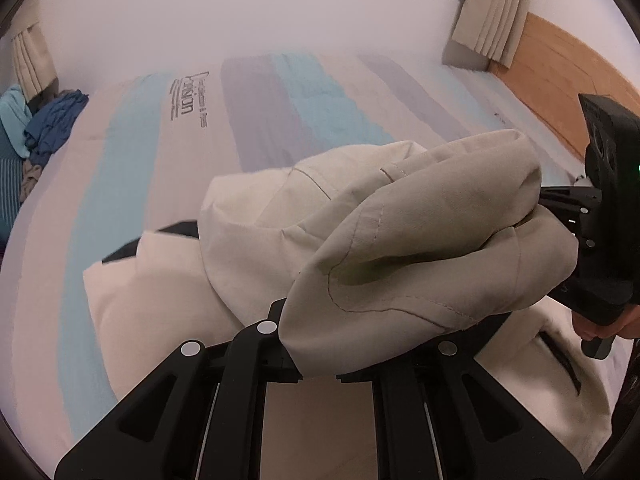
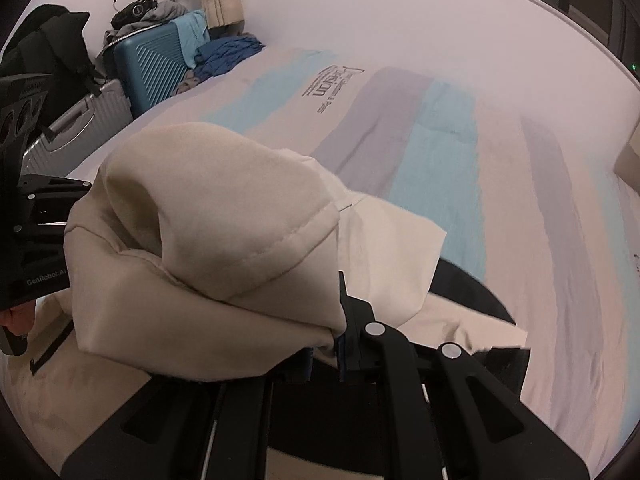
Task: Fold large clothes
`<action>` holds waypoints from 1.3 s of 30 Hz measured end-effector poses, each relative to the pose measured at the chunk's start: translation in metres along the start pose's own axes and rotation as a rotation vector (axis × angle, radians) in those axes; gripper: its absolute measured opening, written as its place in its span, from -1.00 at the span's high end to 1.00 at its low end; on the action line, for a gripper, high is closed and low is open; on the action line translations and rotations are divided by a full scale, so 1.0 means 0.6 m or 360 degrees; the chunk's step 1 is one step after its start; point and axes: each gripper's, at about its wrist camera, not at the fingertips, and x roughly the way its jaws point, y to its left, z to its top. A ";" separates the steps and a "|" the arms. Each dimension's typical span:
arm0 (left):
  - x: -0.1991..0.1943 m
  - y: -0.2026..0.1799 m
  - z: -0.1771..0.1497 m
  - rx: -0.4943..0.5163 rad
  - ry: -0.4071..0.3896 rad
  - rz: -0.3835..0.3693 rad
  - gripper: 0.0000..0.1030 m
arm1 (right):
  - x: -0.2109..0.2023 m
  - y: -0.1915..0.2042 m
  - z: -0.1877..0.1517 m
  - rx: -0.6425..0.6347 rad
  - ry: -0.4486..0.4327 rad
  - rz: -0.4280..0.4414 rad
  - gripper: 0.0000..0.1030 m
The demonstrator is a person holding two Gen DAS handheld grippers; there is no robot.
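A large cream garment (image 1: 400, 240) with black trim lies partly on the striped bed sheet (image 1: 132, 184), its upper part bunched and lifted between both grippers. My left gripper (image 1: 316, 364) is at the bottom of the left wrist view, shut on a fold of the cream cloth that hides its fingertips. In the right wrist view my right gripper (image 2: 324, 356) is likewise shut on the cream garment (image 2: 208, 232), which drapes over its jaws. Each gripper shows in the other's view: the right one (image 1: 560, 208) at the right edge, the left one (image 2: 52, 204) at the left edge.
Beyond the bed's far left corner stand a blue suitcase (image 2: 152, 68) and a silver suitcase (image 2: 80, 128), with a heap of blue clothes (image 2: 228, 52) beside them. Curtains (image 1: 492, 12) hang by the white wall. A wooden panel (image 1: 560, 76) runs along the bed's right side.
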 end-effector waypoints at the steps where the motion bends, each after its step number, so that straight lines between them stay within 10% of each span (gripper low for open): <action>1: -0.001 -0.003 -0.005 0.0015 0.0002 0.0007 0.83 | -0.001 0.003 -0.006 -0.0006 0.0006 0.0000 0.85; 39: 0.061 -0.028 -0.137 -0.0008 0.0211 0.0034 0.77 | 0.051 0.028 -0.142 -0.0049 0.0223 0.0029 0.80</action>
